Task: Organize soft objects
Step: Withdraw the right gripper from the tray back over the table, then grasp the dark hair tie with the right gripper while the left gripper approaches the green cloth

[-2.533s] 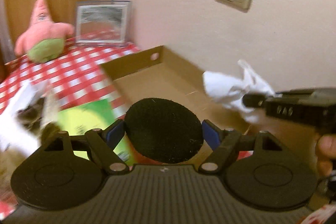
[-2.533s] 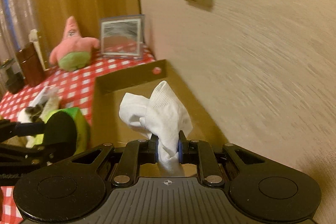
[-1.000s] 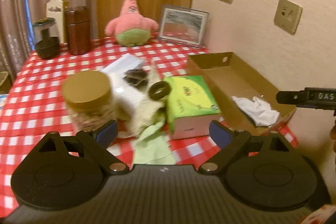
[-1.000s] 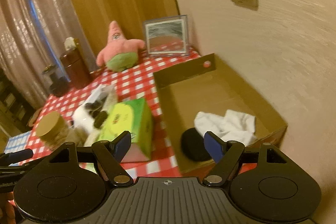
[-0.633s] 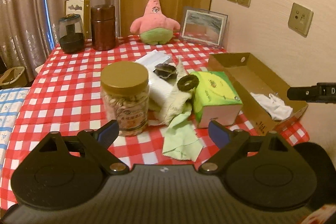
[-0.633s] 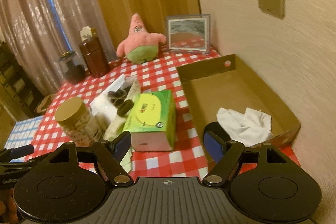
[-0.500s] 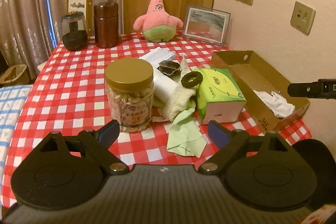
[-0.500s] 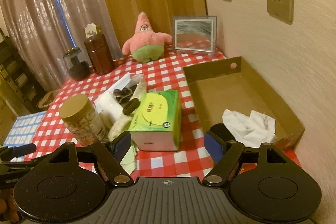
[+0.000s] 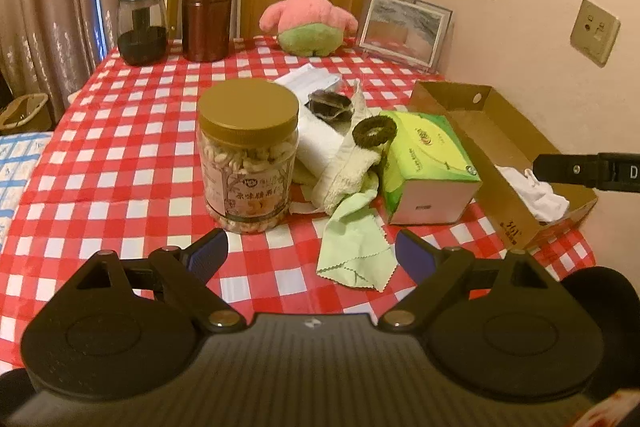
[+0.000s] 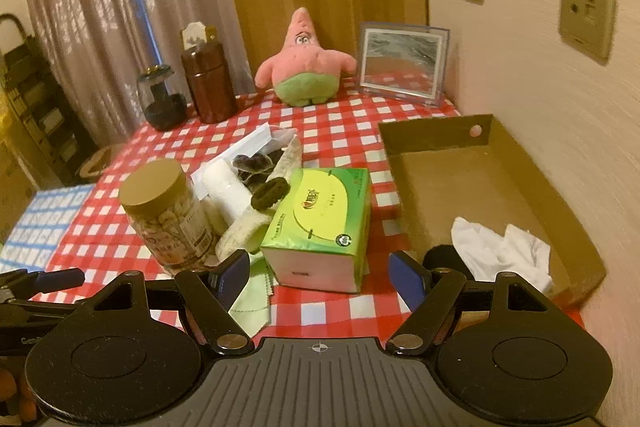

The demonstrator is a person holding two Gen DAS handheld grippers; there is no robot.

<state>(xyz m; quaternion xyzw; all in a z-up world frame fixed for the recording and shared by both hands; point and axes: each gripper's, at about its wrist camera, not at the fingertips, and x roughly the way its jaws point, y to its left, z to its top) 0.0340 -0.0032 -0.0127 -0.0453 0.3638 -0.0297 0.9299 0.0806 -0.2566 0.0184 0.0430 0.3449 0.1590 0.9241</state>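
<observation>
A white cloth [image 10: 502, 253] and a black pad [image 10: 444, 255] lie at the near end of the box [image 10: 516, 163] by the right wall, while a green cloth [image 9: 356, 247], a cream towel [image 9: 344, 171] and a black hair tie [image 9: 374, 133] wait mid-table, wedged between the jar [image 9: 248, 155] and the tissue box [image 9: 424, 163]. We hold the left gripper [image 9: 310, 253] and right gripper [image 10: 318, 273] back, fingers wide and empty. We judge that tugging the towel could tip the jar or flick the tie off.

Sock [image 10: 502, 254] in box [image 10: 532, 187], right of tissues [image 10: 320, 223]
</observation>
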